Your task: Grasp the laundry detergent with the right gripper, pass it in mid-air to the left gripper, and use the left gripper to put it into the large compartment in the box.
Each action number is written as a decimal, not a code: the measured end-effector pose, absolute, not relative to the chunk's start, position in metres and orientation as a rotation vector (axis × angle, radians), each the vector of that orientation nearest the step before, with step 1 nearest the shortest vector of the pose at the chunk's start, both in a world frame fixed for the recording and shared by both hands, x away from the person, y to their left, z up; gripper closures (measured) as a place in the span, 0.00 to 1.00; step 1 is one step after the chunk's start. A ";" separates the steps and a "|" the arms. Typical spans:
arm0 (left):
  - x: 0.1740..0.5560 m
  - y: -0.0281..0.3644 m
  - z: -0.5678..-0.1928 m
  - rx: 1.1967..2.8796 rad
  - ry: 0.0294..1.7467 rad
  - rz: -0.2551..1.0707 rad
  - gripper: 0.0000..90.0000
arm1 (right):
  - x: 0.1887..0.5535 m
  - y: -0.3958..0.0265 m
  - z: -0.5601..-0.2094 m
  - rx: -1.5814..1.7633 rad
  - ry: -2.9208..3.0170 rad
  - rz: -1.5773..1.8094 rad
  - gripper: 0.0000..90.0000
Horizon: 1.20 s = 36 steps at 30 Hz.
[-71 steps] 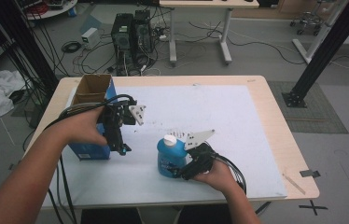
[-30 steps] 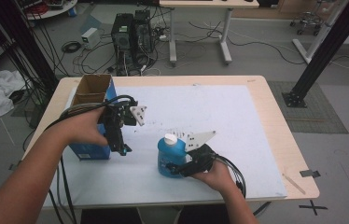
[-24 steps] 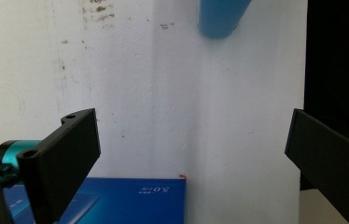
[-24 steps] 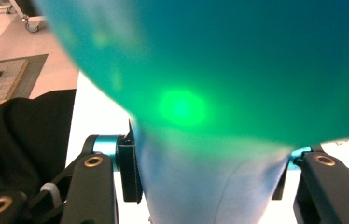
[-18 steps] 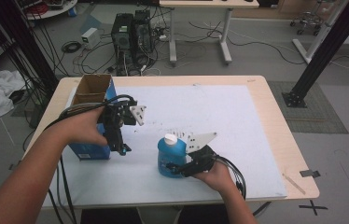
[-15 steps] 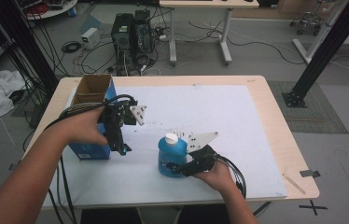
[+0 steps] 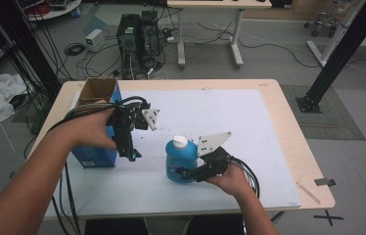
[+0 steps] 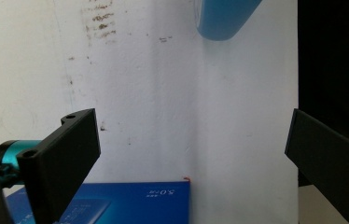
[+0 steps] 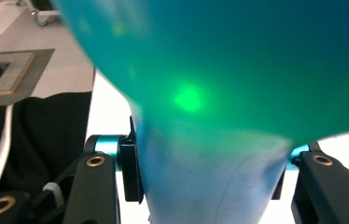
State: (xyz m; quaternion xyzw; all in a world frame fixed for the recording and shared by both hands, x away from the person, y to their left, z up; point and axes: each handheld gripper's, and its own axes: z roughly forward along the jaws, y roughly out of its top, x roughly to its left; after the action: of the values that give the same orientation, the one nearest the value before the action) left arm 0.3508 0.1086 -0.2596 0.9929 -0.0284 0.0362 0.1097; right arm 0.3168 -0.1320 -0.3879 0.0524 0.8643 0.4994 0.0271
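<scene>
Two grippers in play: right gripper (image 7: 191, 172) was clamped on the blue bottle (image 7: 181, 159), standing on the white mat (image 7: 230, 122); grasp done, lift pending. Left gripper (image 7: 131, 152) hung spread beside the blue box (image 7: 94, 122).

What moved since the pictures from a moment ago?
Very little. The right gripper has just squeezed its fingers the last bit tighter on the blue bottle, which stands in the same spot on the white mat. The left gripper stayed open, hovering beside the blue box.
</scene>
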 end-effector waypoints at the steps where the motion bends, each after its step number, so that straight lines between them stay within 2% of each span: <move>1: 0.351 0.108 -0.260 2.918 -0.084 0.107 0.04 | 0.317 -0.131 -0.386 0.155 2.674 1.543 0.52; 23: 0.356 0.104 -0.254 2.920 -0.076 0.050 0.04 | 0.332 -0.121 -0.381 0.057 2.725 1.539 0.51; 36: 0.349 0.087 -0.239 2.949 -0.128 0.024 0.04 | 0.339 -0.106 -0.378 0.030 2.743 1.544 0.52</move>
State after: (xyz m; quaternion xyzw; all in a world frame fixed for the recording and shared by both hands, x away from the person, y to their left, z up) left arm 0.3490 0.0866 -0.2391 0.9945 -0.0432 0.0082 0.0947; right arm 0.3386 -0.1065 -0.3779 0.0095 0.8714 0.4904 -0.0031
